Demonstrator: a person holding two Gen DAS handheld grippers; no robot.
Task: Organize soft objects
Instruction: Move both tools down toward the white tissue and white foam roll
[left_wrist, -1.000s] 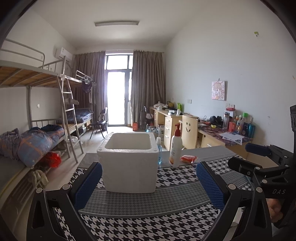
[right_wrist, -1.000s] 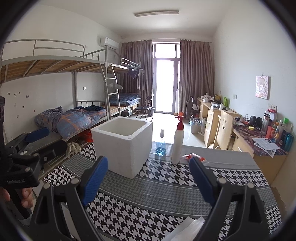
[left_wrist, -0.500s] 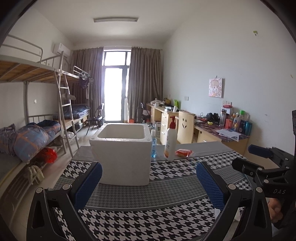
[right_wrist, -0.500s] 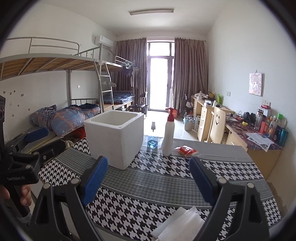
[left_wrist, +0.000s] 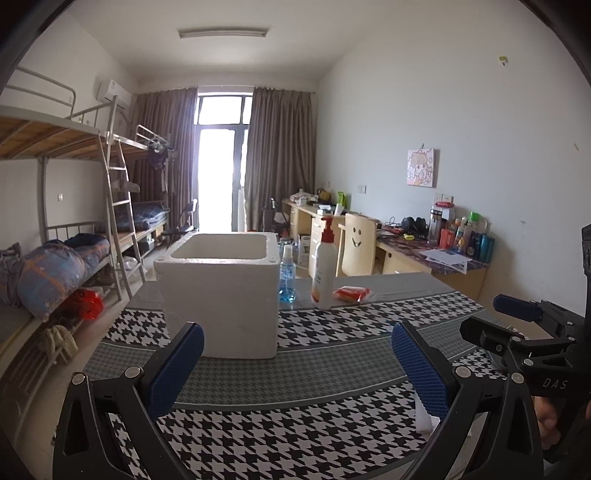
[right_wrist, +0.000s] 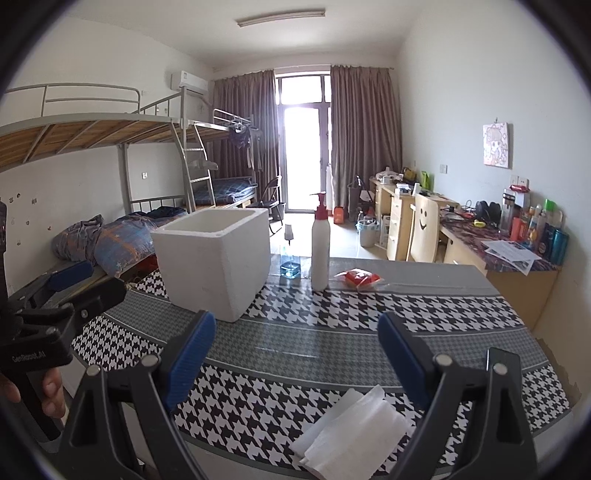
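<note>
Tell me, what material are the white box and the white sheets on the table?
White box: looks like foam, probably polystyrene; matte, thick walls, slightly grainy. White sheets: seem thin soft foam or paper, semi-translucent, stacked loosely; cannot tell which.

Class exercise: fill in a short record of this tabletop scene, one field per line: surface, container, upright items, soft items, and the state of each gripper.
surface: table with houndstooth cloth
container: white foam box, open top, nothing seen inside
upright items: pump bottle; small blue spray bottle behind it
soft items: red packet at far side; white folded cloth at near edge
left gripper: open, empty
right gripper: open, empty
</note>
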